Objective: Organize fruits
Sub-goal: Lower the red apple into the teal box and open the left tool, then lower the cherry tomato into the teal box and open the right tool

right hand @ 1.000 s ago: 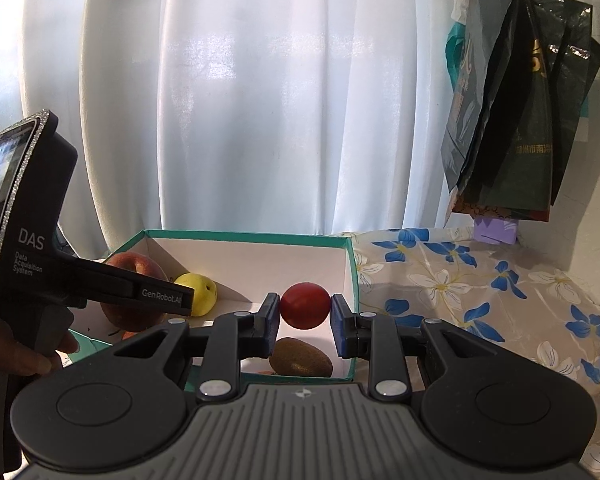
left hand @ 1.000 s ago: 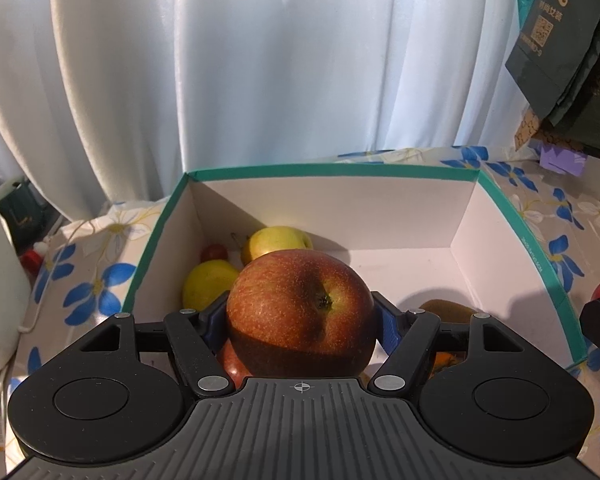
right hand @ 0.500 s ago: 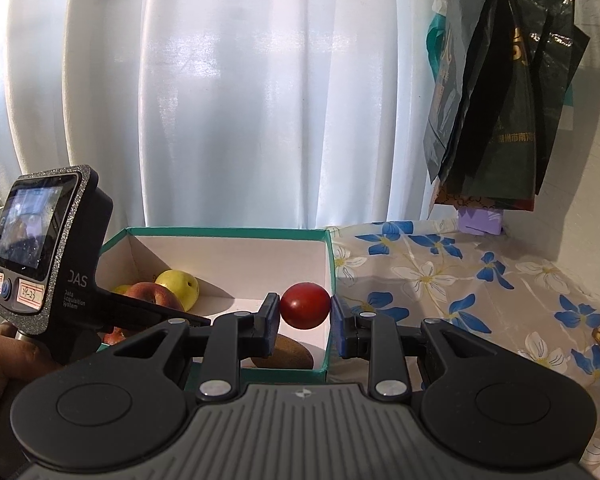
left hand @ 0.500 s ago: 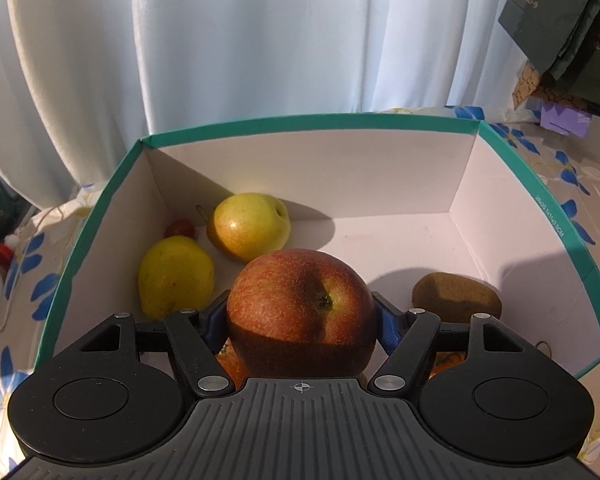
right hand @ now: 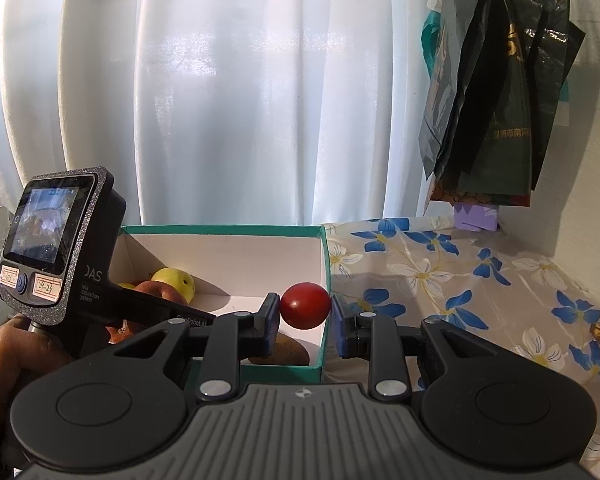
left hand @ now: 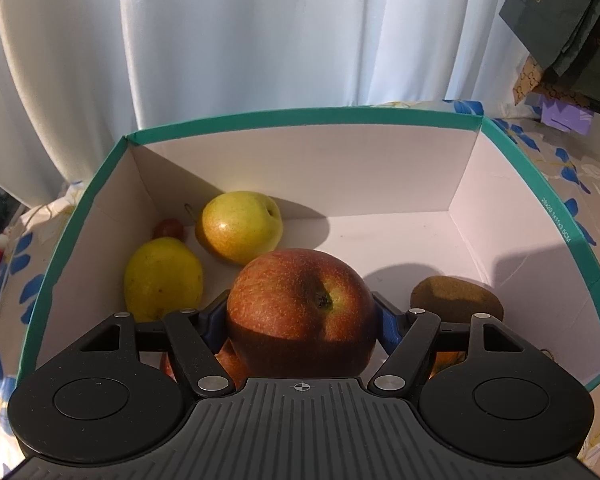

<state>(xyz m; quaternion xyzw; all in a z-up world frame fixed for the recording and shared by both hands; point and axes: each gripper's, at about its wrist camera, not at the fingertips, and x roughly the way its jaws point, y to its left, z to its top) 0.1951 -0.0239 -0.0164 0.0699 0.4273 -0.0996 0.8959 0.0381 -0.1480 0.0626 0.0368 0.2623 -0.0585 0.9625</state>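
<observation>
your left gripper [left hand: 300,312] has its jaws spread wide around a big red apple [left hand: 300,312], blue pads pressed on both sides, so it's clamped on it. the apple hangs inside the teal-rimmed white box [left hand: 300,114], above the floor near the front wall. under it you can just make out bits of orange and red fruit, too hidden to name.

also in the box: a yellow-green apple [left hand: 240,226] toward the back left, a lemon [left hand: 162,278] in front of it by the left wall, a small red fruit [left hand: 169,228] tucked between those two and the wall, and a kiwi [left hand: 456,300] on the right, well apart from the rest.

your right gripper [right hand: 305,312] is pinched narrow on a small red tomato [right hand: 305,306], holding it up right over the box's right-hand wall. your left hand [right hand: 4,356] and its handle screen show at the left edge of that view. the box sits on a blue-flower tablecloth [right hand: 440,272], white curtain [right hand: 228,92] behind.
</observation>
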